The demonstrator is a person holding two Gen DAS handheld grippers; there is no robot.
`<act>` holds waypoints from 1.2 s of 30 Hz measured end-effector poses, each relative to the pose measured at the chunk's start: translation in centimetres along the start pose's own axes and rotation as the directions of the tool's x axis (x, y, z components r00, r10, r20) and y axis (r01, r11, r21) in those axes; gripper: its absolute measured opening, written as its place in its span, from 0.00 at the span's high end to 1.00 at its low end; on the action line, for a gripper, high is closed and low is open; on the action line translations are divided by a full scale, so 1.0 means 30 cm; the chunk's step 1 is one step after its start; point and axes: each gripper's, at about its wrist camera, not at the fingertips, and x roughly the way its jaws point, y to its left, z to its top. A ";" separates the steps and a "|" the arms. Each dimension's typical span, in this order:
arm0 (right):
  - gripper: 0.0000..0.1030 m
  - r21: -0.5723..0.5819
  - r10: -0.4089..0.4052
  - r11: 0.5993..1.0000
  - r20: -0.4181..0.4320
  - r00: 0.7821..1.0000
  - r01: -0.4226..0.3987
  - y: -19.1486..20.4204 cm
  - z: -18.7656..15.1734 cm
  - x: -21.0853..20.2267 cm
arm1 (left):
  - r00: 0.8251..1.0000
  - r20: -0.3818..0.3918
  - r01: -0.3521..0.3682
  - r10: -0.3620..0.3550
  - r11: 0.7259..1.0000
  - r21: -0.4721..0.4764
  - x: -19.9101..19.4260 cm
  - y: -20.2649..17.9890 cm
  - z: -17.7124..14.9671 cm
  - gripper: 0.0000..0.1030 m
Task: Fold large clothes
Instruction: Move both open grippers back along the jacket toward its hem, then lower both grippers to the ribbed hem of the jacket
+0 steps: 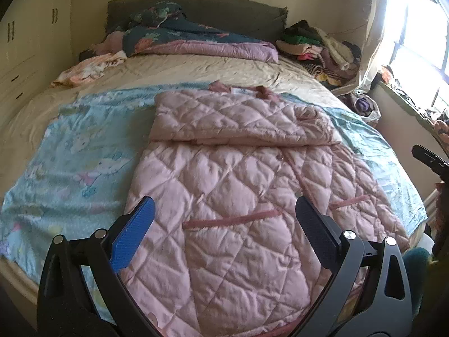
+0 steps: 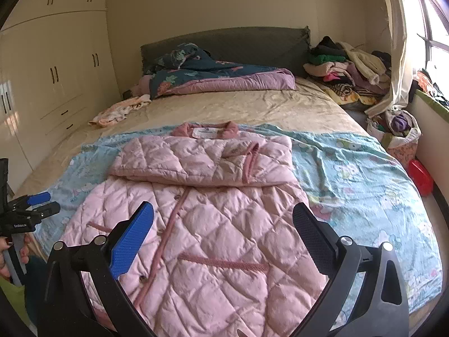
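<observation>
While both sets of tongs hang spread wide and holding nothing above the near edge of the bed [image 2: 252,104], a pink quilted coat [image 2: 202,224] lies front-up on a pale blue cartoon sheet [image 2: 350,174], collar at the far end, hem nearest the cameras, sleeves already folded across the chest in a thick band. Left tongs [image 1: 224,219] hover over the near left part of the coat; right tongs [image 2: 223,224] hover over its lower middle, close to a pocket trim. Neither touches fabric. Likely next is lifting the hem toward the collar, and the risks sit there: the padding is puffy and slippery-looking, so a shallow pinch could catch only the top layer or slide off; uneven lifting by the two sides could skew the fold; dragging could disturb the folded sleeves or bunch the loose sheet beneath. A pile of clothes [image 2: 345,64] sits far right, well apart.
</observation>
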 end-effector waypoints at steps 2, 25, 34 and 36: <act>0.04 0.002 -0.008 1.000 -0.007 1.000 0.008 -0.013 -0.017 -0.002 | 1.000 -0.011 -0.011 0.011 1.000 -0.003 0.006 0.012 -0.020 0.09; 0.04 0.013 -0.083 0.996 -0.078 0.993 0.085 -0.115 -0.146 0.000 | 0.986 -0.144 -0.095 0.089 0.995 -0.035 0.075 0.147 -0.213 0.09; 0.04 -0.005 -0.099 0.995 -0.115 0.988 0.099 -0.137 -0.188 0.013 | 0.977 -0.198 -0.101 0.083 0.991 -0.087 0.084 0.222 -0.289 0.09; 0.04 -0.008 -0.096 0.995 -0.130 0.987 0.096 -0.143 -0.201 0.016 | 0.976 -0.205 -0.089 0.066 0.991 -0.104 0.083 0.237 -0.303 0.09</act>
